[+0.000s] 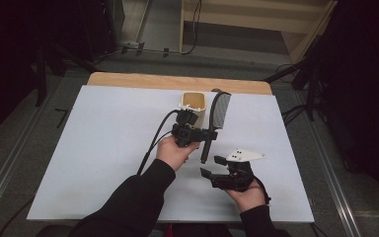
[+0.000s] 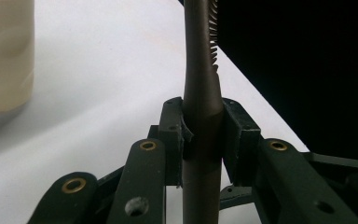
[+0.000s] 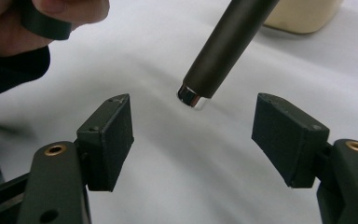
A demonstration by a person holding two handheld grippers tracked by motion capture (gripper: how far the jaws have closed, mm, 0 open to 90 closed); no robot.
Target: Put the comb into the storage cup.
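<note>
Two grippers over white table (image 1: 103, 148): left gripper (image 1: 208, 132) pinches hairbrush (image 1: 219, 116); right gripper (image 1: 213, 167) spread; dim, possibly carpeted floor.

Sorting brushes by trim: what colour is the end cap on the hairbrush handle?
Shiny silver on the dark hairbrush handle, clearest in the right gripper view.

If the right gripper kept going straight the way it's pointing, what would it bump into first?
Probably the shiny end of the hairbrush handle, which hangs just ahead between the right gripper's open jaws. The left gripper holds that brush; depth is hard to judge.
</note>
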